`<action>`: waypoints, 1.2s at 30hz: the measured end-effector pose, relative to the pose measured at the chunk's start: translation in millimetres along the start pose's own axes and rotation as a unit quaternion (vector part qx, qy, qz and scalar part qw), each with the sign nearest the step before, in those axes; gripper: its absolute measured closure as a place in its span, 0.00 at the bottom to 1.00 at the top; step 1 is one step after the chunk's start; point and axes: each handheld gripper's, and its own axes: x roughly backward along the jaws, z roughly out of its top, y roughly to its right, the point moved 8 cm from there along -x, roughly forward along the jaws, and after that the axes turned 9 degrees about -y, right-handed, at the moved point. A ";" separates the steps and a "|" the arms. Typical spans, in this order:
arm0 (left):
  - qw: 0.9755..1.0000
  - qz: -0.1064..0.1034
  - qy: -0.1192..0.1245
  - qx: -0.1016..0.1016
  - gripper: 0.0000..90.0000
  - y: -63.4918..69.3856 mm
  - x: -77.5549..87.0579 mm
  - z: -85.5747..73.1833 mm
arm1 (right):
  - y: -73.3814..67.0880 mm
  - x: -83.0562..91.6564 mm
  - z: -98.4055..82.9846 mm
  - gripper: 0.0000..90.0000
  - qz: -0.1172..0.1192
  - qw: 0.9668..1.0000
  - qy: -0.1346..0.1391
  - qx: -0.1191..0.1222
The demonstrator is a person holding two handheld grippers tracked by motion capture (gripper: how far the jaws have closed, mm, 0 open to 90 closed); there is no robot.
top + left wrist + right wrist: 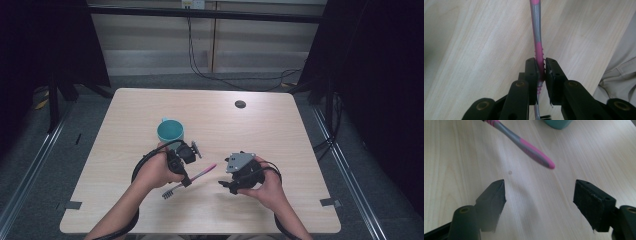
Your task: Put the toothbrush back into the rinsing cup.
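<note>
Left gripper (186, 183) clamped on toothbrush (192, 177) mid-handle, held above table (280, 130), handle end toward right gripper (223, 185). Right jaws apart, nothing between. Teal cup (170, 131) just behind (likely destination). Judgement: keep grip firm, tilt brush upright before lowering in.

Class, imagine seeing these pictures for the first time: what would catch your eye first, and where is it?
First, the pink and grey toothbrush, clamped at its ribbed neck by the left gripper at the near middle of the table, bristles toward the person. Next, the teal cup standing just beyond that hand. The right gripper waits to the toothbrush's right, fingers spread wide and empty, facing the handle's tip.
</note>
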 end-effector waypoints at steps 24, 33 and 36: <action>1.000 -0.009 0.009 -0.022 0.90 4.8 0.7 13.6 | -11.3 -15.5 27.0 0.67 0.002 0.995 -0.021 0.093; 0.999 -0.011 0.020 -0.022 0.89 5.0 0.4 15.4 | -14.2 -18.3 18.4 0.80 0.011 0.992 -0.044 0.115; 0.999 -0.006 0.023 -0.025 0.89 4.4 0.8 15.9 | -15.9 -20.6 16.3 0.82 0.011 0.991 -0.049 0.124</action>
